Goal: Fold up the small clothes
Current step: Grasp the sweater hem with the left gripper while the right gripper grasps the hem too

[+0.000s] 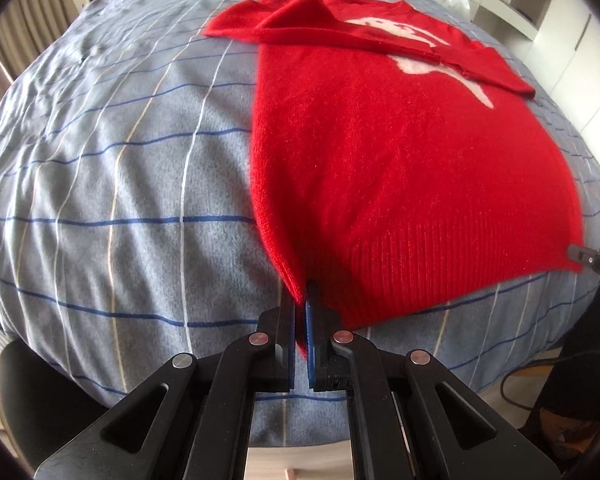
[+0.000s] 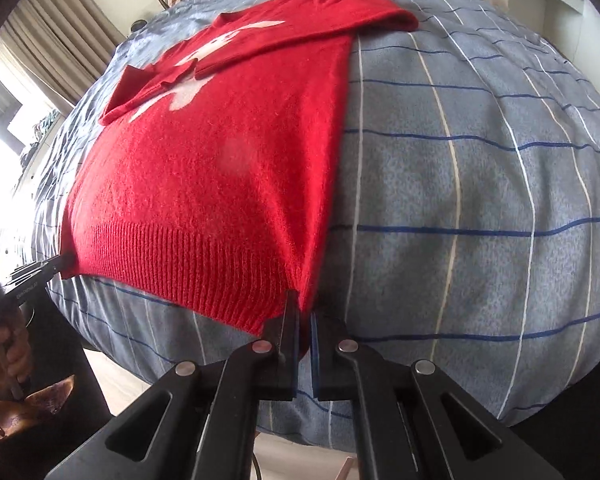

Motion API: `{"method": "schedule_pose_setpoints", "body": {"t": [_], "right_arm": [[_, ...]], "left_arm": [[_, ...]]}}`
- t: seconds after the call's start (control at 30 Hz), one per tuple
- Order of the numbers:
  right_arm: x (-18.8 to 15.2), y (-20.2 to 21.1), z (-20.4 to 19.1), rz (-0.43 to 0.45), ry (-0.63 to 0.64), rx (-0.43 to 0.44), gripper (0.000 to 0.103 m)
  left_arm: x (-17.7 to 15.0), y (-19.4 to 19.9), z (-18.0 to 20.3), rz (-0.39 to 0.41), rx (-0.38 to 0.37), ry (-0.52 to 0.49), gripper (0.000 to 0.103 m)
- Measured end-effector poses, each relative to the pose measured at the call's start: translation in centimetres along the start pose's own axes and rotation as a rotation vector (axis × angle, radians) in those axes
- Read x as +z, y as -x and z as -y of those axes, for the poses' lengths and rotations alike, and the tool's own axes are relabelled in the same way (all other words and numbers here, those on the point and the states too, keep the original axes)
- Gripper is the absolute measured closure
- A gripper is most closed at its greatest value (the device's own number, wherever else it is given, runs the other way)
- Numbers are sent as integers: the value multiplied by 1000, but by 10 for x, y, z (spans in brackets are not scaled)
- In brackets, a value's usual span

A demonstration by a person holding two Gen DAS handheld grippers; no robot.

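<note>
Left wrist view: my left gripper (image 1: 301,300) and right gripper (image 2: 305,312) each pinch 1 hem corner of the red sweater (image 1: 400,160) on the bed (image 1: 120,200), ready for folding.

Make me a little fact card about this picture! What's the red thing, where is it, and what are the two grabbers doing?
item: red sweater with a white picture on the front
where: lying flat on the grey-blue checked bedspread
sleeves: both folded in across the chest
left gripper: shut on the sweater's ribbed hem at one bottom corner
right gripper: shut on the hem at the other bottom corner
fold so far: sleeves in; body not yet folded
</note>
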State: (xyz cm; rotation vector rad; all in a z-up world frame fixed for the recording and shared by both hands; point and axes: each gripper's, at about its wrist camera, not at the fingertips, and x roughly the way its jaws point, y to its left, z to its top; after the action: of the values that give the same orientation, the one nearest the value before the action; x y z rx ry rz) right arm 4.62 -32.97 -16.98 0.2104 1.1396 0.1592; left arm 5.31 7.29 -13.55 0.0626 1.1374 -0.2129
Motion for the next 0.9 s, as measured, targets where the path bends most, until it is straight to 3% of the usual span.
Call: {"method": "schedule_pose_setpoints", "body": {"t": [0.9], "right_arm": [[-7, -15, -8, 32, 17, -47, 99]], "left_arm": [[-8, -11, 22, 35, 72, -25, 100]]}}
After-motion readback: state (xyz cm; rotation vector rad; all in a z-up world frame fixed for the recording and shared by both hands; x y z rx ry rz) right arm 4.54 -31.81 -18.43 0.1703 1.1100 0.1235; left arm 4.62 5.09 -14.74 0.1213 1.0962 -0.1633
